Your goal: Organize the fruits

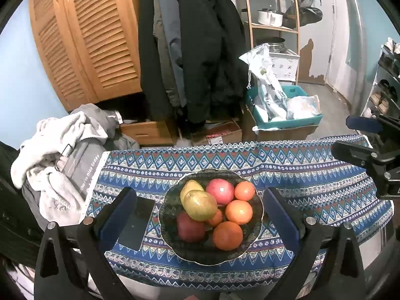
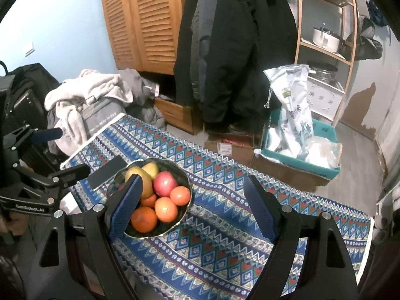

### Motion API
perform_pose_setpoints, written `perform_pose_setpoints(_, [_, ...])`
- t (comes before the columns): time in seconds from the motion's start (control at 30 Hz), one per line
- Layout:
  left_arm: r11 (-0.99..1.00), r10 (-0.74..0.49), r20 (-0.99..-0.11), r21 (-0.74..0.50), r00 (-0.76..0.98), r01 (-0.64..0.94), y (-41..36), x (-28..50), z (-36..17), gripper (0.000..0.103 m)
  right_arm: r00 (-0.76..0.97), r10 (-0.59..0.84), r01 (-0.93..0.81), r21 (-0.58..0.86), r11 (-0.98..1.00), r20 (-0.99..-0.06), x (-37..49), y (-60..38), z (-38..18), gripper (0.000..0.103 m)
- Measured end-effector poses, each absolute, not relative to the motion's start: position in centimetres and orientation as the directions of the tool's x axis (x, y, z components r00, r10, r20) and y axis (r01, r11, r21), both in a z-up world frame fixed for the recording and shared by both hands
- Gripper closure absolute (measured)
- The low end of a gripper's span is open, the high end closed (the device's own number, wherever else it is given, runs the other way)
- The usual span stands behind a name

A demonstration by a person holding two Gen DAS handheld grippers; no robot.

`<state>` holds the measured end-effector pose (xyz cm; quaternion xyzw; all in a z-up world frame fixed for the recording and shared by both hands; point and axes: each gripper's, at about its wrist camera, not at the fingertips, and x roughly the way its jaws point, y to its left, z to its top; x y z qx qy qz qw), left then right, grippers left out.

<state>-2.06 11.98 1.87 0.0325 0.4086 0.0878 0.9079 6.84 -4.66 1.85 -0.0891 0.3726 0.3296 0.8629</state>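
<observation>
A dark glass bowl (image 1: 258, 210) (image 2: 186, 177) stands on a table under a blue patterned cloth (image 1: 300, 175) (image 2: 225, 245). It holds two yellow-green mangoes (image 1: 201, 205) (image 2: 143, 175), red apples (image 1: 220, 190) (image 2: 165, 183) and several oranges (image 1: 227, 235) (image 2: 143, 218). My left gripper (image 1: 200, 210) hangs above the bowl, open, its blue pads wide on either side of it. Open as well, my right gripper (image 2: 192, 207) is over the cloth just right of the bowl, with its left pad in front of the bowl's near-left rim. Neither holds anything.
A black phone (image 1: 137, 222) (image 2: 106, 172) lies on the cloth left of the bowl. A heap of grey and white clothes (image 1: 57, 155) (image 2: 87, 100) sits off the table's left end. Beyond the far edge are cardboard boxes, a teal bin (image 1: 287, 122) (image 2: 300, 160) and hanging coats.
</observation>
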Motion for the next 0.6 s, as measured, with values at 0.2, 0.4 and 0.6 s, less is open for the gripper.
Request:
perform_pose_setpoints(0.2, [0.987, 0.159, -0.751, 0.099, 0.641, -0.129, 12.12, -1.99, 1.79, 0.001, 0.506, 0.501, -0.632, 0.094, 0.769, -0.702, 6.83, -4.63, 1.8, 0.021])
perform_pose_setpoints(0.4, [0.987, 0.16, -0.747, 0.1, 0.645, -0.128, 11.91, -2.05, 1.88, 0.001, 0.505, 0.501, -0.633, 0.094, 0.769, -0.702, 6.84, -4.57, 1.84, 0.021])
perform_pose_setpoints(0.6, [0.987, 0.145, -0.752, 0.068, 0.644, -0.143, 12.4, -2.07, 1.93, 0.001, 0.505, 0.501, -0.633, 0.093, 0.768, -0.702, 6.83, -4.53, 1.85, 0.021])
